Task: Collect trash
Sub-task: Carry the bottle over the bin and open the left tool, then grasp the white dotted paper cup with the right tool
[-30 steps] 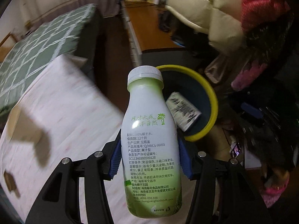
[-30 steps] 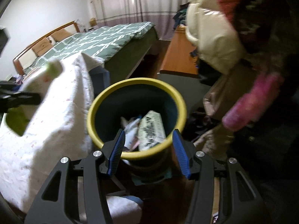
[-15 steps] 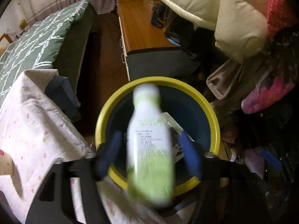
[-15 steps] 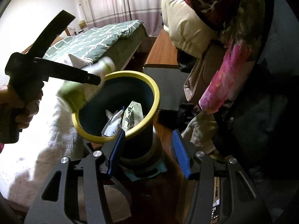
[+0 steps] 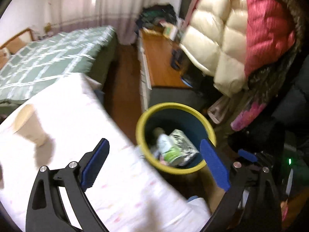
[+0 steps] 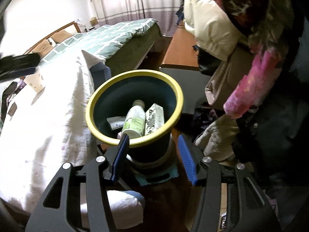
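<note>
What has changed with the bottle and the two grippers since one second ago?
The left gripper let go of the green-and-white bottle; its jaws are opening with nothing between them. The bottle dropped into the yellow-rimmed bin and lies beside the printed carton. The left gripper has pulled back toward the white cloth. The right gripper stayed half open and empty in front of the bin, which kept its place.
</note>
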`<move>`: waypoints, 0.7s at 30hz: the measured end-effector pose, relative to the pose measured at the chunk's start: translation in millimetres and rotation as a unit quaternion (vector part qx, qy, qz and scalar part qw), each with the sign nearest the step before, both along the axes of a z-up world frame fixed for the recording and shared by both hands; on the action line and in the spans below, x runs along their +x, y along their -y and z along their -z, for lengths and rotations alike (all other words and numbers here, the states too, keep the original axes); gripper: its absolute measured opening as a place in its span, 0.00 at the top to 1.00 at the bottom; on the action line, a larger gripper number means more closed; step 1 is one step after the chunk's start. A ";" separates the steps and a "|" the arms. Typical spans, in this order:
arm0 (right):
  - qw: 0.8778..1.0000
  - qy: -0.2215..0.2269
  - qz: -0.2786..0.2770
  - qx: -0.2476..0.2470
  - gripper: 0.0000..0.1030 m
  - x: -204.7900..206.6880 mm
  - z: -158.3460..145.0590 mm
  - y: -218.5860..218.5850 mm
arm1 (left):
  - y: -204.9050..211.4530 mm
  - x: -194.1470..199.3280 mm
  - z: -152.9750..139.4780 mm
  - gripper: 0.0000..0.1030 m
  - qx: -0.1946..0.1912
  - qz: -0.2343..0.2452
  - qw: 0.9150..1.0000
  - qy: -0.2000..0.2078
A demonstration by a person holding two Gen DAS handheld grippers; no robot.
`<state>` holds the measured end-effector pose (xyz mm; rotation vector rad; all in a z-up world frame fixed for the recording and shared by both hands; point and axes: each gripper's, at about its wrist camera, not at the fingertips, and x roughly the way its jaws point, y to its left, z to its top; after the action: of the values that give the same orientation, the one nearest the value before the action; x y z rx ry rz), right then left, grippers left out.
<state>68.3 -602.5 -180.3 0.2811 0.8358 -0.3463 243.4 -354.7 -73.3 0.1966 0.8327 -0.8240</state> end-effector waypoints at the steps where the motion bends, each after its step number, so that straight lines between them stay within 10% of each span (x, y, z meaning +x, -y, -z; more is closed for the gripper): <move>1: 1.000 0.001 -0.006 -0.001 0.51 3.5 -1.2 -4.0 | -24.8 -1.9 -3.0 0.07 -0.007 -0.020 1.000 0.014; 21: 0.973 0.033 -0.223 -0.042 0.32 147.1 -54.3 -176.9 | -352.3 37.8 34.6 0.05 -0.025 -0.334 0.934 0.124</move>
<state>215.3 -425.6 -126.0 0.0201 0.7913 0.0490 281.2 -2.4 -107.9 -0.0345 0.5794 -0.1706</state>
